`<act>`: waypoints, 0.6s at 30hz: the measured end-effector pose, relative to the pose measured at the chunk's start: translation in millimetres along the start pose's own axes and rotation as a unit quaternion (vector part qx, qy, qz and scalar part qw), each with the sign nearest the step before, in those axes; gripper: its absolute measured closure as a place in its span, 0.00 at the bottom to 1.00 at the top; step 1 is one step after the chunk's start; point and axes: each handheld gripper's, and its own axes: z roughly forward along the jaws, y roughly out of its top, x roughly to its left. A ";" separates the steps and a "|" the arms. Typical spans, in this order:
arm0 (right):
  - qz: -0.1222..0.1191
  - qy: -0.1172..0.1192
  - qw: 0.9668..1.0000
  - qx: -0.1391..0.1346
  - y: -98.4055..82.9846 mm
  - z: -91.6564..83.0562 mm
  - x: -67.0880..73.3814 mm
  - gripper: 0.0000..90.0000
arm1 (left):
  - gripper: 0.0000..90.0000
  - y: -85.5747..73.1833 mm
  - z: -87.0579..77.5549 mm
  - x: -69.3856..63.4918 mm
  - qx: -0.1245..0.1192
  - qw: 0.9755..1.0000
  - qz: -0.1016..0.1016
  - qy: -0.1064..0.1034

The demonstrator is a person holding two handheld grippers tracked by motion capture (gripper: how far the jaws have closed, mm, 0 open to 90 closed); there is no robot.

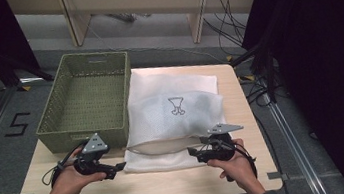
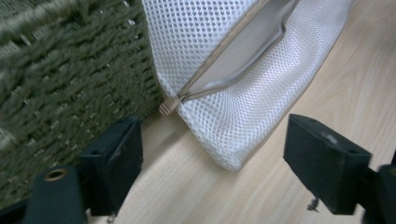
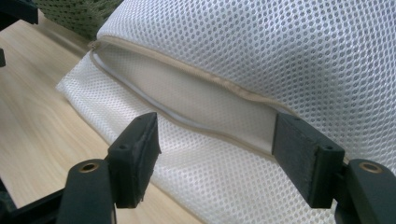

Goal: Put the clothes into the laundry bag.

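Mesh laundry bag (image 1: 175, 114), white and printed with a small dark outline drawing, lies flat on the counter (image 1: 171, 183), its left edge right against the green woven basket (image 1: 87, 98) that stands on the counter's left part. The bag's zipped opening (image 1: 164, 146) runs along its near side and gapes, showing a pale lining between two beige edges.

Left gripper (image 1: 119, 168), held in the person's left hand (image 1: 70, 183), sits low at the bag's near left corner. Its jaws stand wide apart with nothing between them; in the left gripper view the bag's corner (image 2: 229, 158) and the zipper pull (image 2: 168, 106) lie just ahead of the jaws, untouched, with the basket wall on the left.

Right gripper (image 1: 193, 151), in the right hand (image 1: 237, 166), points at the near right part of the bag. Its jaws are also spread wide; in the right gripper view they straddle the gaping opening (image 3: 196, 100) without pinching it, though the right jaw sits close against the mesh.
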 end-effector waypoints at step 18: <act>-0.017 0.005 1.000 0.022 -19.7 -14.0 12.5 0.33 | 0.19 -11.0 -12.2 -16.3 0.017 1.000 0.024 0.000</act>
